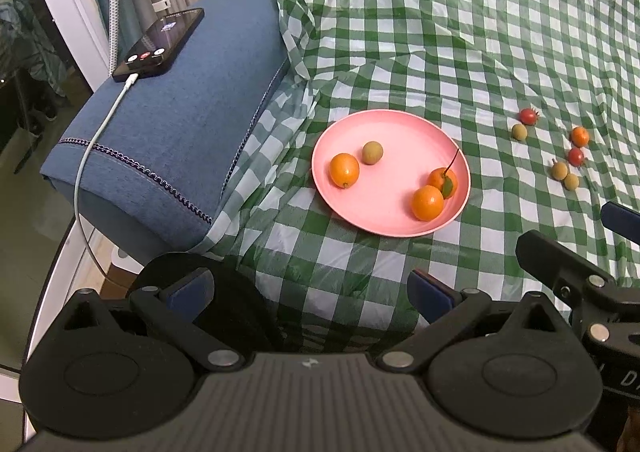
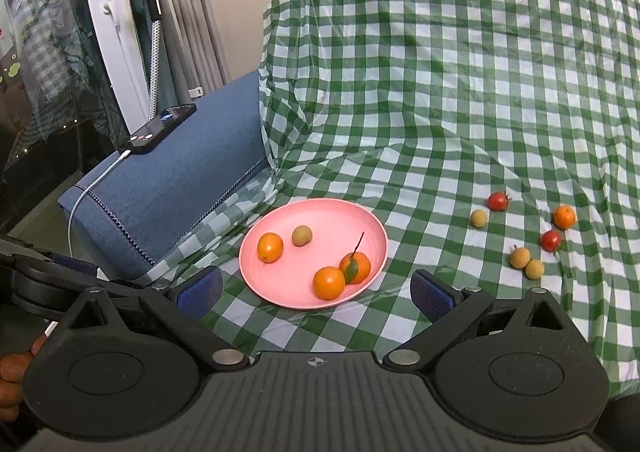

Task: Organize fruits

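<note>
A pink plate sits on the green checked cloth and holds three oranges and one tan longan. To its right loose fruit lies on the cloth: two red tomatoes, one small orange and three longans. My left gripper is open and empty, near the plate's front. My right gripper is open and empty, just before the plate's near rim.
A blue sofa armrest stands left of the plate with a phone and its white cable on top. The checked cloth rises up the sofa back behind.
</note>
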The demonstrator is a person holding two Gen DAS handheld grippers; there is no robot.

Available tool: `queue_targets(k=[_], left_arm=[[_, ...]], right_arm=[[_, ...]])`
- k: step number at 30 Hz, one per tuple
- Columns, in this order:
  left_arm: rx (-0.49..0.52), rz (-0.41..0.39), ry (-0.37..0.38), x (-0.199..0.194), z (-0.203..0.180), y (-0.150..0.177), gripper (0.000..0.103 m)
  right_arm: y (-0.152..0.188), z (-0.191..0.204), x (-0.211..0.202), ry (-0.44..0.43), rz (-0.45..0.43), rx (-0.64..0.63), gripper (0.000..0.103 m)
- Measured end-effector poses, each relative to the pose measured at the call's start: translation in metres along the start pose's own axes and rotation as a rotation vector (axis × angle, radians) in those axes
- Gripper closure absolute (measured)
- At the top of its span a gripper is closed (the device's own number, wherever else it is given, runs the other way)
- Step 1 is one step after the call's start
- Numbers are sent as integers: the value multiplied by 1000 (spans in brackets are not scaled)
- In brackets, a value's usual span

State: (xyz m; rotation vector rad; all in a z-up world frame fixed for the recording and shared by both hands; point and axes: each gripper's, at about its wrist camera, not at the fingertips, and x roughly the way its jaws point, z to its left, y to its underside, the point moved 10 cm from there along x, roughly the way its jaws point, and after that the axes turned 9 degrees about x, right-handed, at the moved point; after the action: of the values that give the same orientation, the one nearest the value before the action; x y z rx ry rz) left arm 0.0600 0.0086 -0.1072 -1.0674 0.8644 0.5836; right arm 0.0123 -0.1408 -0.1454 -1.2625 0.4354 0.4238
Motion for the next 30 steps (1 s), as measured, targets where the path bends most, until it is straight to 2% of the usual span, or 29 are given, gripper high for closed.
queue_targets(k=[6, 12, 19, 24, 27, 29, 30], left_arm=[[43, 35, -13, 11, -10, -3, 0], [110, 53, -10, 26, -37, -22, 0], [142, 71, 38, 51, -81, -68, 0], [143, 106, 64, 77, -114, -100, 0], [134, 130, 69, 92, -129, -113, 0], [136, 137, 63, 99, -136, -121, 0], [139, 140, 58, 104, -140, -124, 0]], right_arm=[[4, -18, 7, 6, 22, 65, 3], [7, -57, 15, 65, 26, 148, 3], [-2, -138, 35, 234, -36, 176, 3], [-7, -209, 75, 346, -38, 144, 4], [-8, -237, 102, 373, -19, 85, 14], [-9, -249, 118, 373, -10, 49, 35], [-9, -253, 125, 368, 1, 41, 38]])
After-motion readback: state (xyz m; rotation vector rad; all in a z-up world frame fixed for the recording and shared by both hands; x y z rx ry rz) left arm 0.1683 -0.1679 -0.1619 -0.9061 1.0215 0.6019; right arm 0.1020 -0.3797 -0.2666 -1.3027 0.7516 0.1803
